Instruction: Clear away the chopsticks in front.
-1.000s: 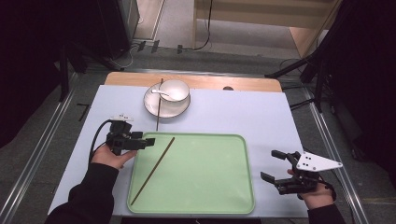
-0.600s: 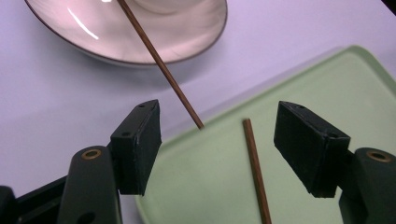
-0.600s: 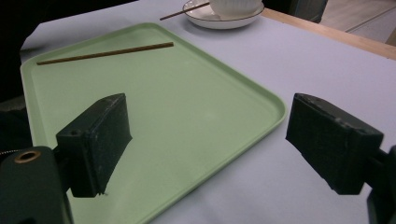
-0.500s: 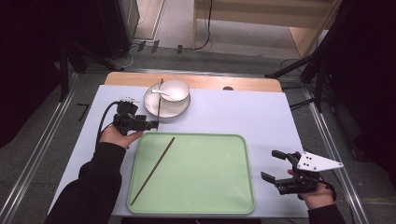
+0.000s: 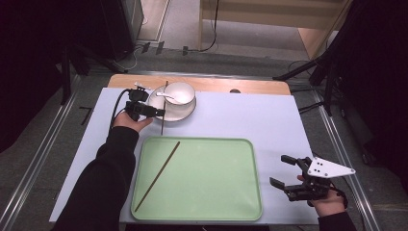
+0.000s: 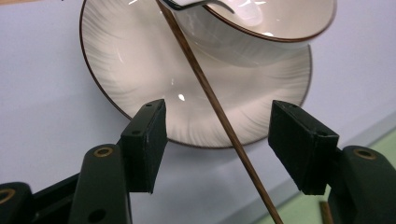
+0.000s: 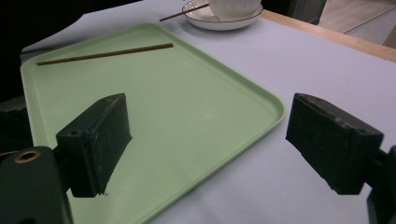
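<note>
A white bowl (image 5: 180,93) with a spoon (image 5: 165,96) stands on a saucer (image 5: 169,114) at the far left of the table. One brown chopstick (image 5: 163,111) leans across the saucer's left side, its near end on the table. Another chopstick (image 5: 158,175) lies slantwise in the green tray (image 5: 211,192). My left gripper (image 5: 155,112) is open at the saucer's left edge. In the left gripper view the leaning chopstick (image 6: 211,95) runs between the jaws of that gripper (image 6: 218,140), touching neither. My right gripper (image 5: 285,174) is open, low over the table right of the tray.
The table has a pale blue cover (image 5: 250,115) with a wooden strip (image 5: 216,84) along the far edge. In the right gripper view the tray's corner (image 7: 273,109) lies just ahead of the jaws. Dark stands and cables surround the table.
My left gripper has moved from beside the tray's left edge forward to the saucer, and now straddles the leaning chopstick. The right gripper has stayed put.
</note>
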Demonstrator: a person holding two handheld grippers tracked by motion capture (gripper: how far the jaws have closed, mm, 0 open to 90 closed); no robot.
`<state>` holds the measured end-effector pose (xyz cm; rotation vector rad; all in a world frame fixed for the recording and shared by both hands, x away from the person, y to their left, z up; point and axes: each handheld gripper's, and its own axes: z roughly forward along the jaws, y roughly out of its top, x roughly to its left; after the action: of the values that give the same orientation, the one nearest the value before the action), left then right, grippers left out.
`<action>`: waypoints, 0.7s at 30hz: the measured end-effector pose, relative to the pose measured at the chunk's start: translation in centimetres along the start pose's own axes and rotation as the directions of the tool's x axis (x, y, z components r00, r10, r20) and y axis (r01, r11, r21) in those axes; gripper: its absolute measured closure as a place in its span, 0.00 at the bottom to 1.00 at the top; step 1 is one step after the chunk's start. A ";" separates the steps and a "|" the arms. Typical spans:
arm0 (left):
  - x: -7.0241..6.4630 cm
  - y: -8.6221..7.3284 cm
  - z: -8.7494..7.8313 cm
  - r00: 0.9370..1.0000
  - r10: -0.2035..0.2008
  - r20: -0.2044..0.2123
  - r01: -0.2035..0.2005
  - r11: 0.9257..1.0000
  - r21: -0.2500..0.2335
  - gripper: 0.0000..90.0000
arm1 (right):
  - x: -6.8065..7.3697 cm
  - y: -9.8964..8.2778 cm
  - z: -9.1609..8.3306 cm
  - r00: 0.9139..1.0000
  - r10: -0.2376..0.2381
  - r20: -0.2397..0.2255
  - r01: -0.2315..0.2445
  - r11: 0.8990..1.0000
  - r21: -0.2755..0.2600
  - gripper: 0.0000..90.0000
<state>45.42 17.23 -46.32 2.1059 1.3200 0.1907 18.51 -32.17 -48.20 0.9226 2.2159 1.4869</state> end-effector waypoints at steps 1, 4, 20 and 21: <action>0.1 0.1 0.3 1.000 -0.005 0.005 0.005 1.000 -0.012 0.44 | 0.0 0.0 0.0 1.000 -0.001 0.000 0.001 1.000 0.002 0.16; 0.1 0.4 1.1 1.000 -0.031 0.006 0.031 1.000 0.003 0.48 | 0.0 -0.1 0.0 1.000 0.005 -0.003 -0.004 1.000 0.008 0.16; 0.6 1.1 3.7 0.990 -0.097 -0.101 0.095 0.995 -0.017 0.74 | 0.1 -0.8 -1.3 1.000 0.012 0.021 -0.012 1.000 -0.009 0.16; 0.8 1.1 3.7 0.989 -0.109 -0.098 0.108 0.994 -0.018 0.74 | 0.1 -0.8 -1.3 1.000 0.012 0.021 -0.012 1.000 -0.009 0.16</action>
<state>48.24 15.93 -48.72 2.0307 1.4834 0.2589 17.40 -33.17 -48.34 0.9467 2.1909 1.4841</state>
